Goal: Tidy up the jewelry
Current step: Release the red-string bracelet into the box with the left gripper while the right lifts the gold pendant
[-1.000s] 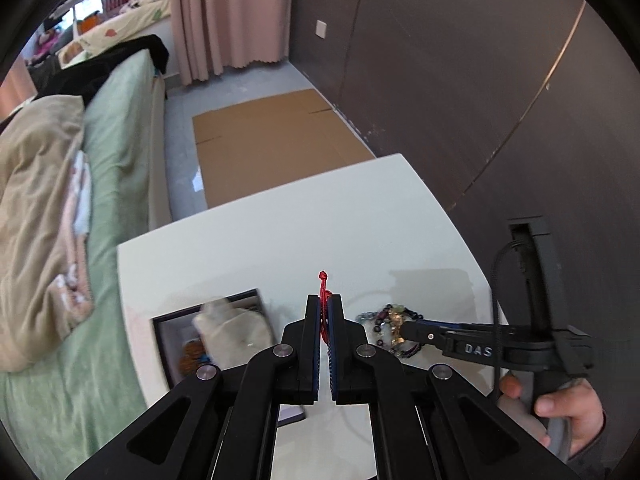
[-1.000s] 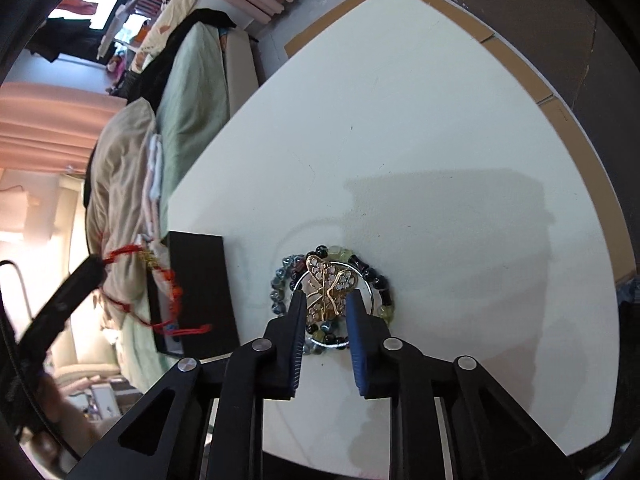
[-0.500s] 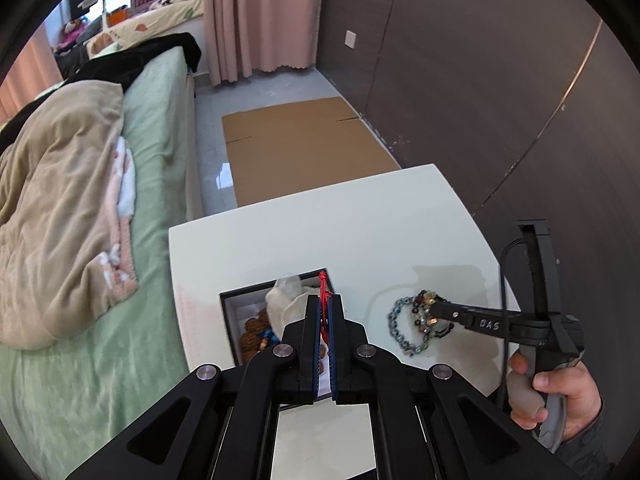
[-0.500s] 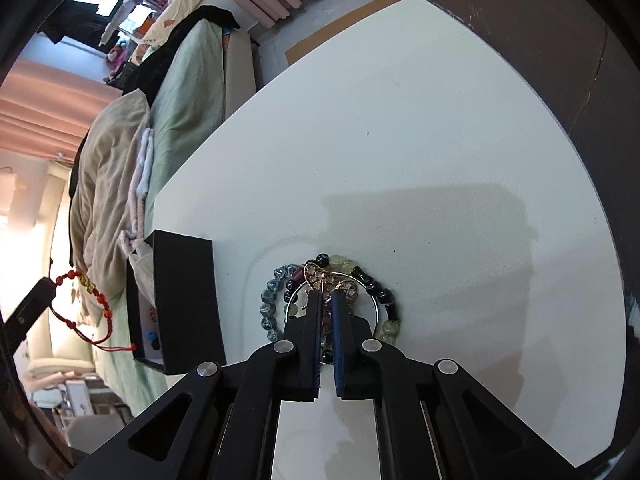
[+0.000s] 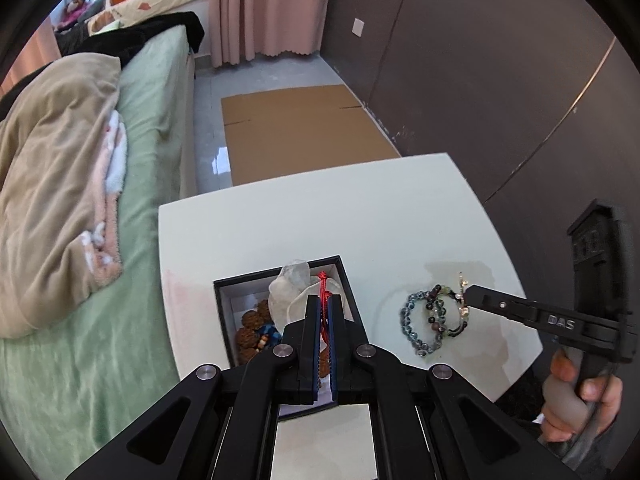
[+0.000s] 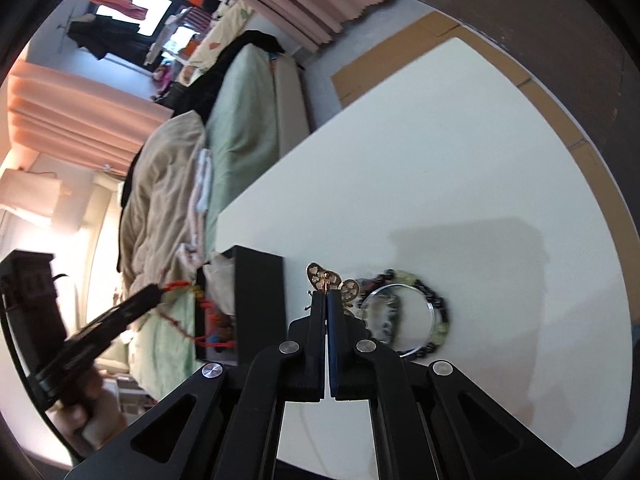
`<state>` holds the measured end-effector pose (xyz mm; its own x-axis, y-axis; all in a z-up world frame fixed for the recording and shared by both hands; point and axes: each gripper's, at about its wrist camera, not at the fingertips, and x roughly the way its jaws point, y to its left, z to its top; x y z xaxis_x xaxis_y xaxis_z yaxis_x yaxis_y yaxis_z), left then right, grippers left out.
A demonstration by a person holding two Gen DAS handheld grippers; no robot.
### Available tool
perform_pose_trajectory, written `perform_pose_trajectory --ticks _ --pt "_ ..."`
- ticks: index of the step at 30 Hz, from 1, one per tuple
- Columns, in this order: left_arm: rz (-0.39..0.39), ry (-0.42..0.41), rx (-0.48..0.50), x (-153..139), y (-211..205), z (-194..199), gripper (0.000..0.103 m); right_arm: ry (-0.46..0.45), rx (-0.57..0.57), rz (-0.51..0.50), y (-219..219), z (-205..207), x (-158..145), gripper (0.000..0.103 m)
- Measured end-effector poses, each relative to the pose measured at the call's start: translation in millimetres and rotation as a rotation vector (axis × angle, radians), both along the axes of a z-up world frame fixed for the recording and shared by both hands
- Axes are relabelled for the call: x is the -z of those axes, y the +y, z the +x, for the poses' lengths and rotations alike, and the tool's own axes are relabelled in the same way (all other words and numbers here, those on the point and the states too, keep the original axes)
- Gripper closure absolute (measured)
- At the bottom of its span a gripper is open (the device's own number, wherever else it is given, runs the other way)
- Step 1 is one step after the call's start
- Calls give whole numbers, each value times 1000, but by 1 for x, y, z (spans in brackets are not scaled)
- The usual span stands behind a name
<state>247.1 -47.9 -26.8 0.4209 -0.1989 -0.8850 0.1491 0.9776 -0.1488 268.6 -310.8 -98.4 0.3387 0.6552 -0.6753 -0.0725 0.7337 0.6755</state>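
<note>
A gold butterfly ornament with little sparkly stones sticks up from the tips of the right gripper. The jaws have just been closing and are now pinched tight on it, holding it above the white bench. Under it, on the bench, lies a small heap of bead bracelets in blue-grey, green and dark beads, with a thin silver ring among them.

The left gripper has its jaws squeezed together on a red string bracelet, which dangles over the open black box. The box sits on the bench just beside the bed. Inside it are brown beads and a crumpled clear bag.
</note>
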Motion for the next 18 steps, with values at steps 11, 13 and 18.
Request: perform_pose_trajectory --ticks 11,13,18 --pt "-22 58 -19 38 3 24 100 -12 -34 -12 14 0 -3 101" --pt "-27 74 -17 43 4 27 100 -16 -38 -11 17 2 -4 101" --pt "-14 120 -19 52 8 30 95 -38 -51 22 24 1 -9 101"
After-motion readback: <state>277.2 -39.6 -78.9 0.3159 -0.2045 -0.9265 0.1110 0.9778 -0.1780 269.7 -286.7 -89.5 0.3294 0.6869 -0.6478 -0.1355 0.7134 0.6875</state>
